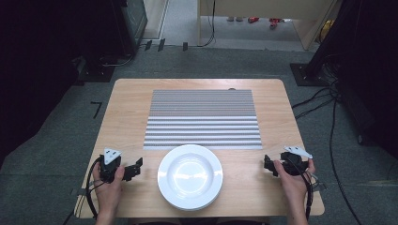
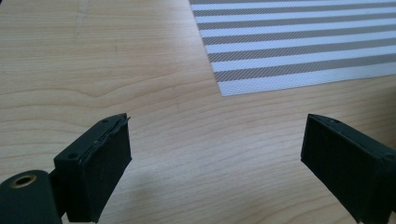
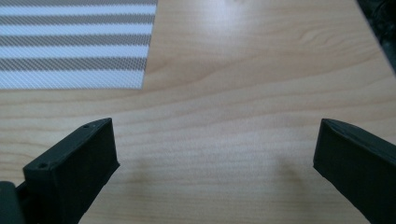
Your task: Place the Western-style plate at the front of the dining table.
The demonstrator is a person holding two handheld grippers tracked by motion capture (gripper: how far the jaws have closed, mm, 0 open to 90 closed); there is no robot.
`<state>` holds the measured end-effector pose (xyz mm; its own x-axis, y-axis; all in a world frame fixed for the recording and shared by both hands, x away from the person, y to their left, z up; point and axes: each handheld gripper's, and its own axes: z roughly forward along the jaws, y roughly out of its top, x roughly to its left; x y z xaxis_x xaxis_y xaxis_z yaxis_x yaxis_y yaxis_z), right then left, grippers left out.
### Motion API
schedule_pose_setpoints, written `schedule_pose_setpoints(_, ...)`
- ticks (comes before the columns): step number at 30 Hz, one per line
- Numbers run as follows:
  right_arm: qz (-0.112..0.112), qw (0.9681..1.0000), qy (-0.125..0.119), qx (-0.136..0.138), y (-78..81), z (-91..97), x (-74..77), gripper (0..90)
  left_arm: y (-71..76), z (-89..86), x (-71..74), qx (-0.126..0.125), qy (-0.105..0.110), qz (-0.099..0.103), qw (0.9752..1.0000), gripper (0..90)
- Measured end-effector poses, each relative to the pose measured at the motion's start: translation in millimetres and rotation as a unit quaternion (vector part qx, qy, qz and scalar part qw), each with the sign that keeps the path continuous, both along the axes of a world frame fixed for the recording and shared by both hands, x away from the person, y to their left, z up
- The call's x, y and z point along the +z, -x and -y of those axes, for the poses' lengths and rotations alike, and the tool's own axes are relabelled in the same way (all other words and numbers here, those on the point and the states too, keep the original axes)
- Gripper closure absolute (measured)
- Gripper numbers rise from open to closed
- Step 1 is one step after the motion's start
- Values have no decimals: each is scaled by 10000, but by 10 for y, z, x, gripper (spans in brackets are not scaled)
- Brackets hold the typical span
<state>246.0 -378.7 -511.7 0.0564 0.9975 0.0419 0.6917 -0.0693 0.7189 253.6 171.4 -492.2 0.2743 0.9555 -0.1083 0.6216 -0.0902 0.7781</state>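
Observation:
A white plate (image 1: 190, 176) lies near the front edge of the wooden table (image 1: 126, 108), just below a grey-and-white striped placemat (image 1: 202, 119). My left gripper (image 1: 135, 168) rests on the table left of the plate, held by a hand, its jaws wide open with bare wood between them (image 2: 215, 154). Right of the plate my right gripper (image 1: 267, 164) sits low over the table, also open and empty (image 3: 215, 163). The placemat's corner (image 2: 299, 46) shows ahead of the left jaws. Its other corner (image 3: 74, 46) lies ahead of the right jaws.
Grey carpet surrounds the table. Cables (image 1: 324, 108) run over the floor at the right, and dark equipment (image 1: 126, 23) stands at the back left. A light wooden piece of furniture (image 1: 263, 14) stands at the far back. Bare wood borders the placemat on both sides.

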Motion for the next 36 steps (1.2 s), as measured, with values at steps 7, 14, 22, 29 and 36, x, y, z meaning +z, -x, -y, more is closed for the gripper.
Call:
schedule_pose_setpoints(7,261,9995,-171,50,15,-92,108,0,42,91,70,-191,187,60,9996,85)
schedule_pose_setpoints(14,387,9984,-368,205,44,-175,179,0,81,166,107,-268,219,77,9994,86)
schedule_pose_setpoints(22,513,9960,-407,612,92,-440,271,0,134,296,155,-473,258,99,9985,86)
schedule_pose_setpoints(29,578,9934,-487,862,131,-627,313,0,165,372,174,-553,342,84,9979,86)
schedule_pose_setpoints(36,568,9905,-602,1100,160,-821,323,18,202,508,168,-693,342,0,9970,86)
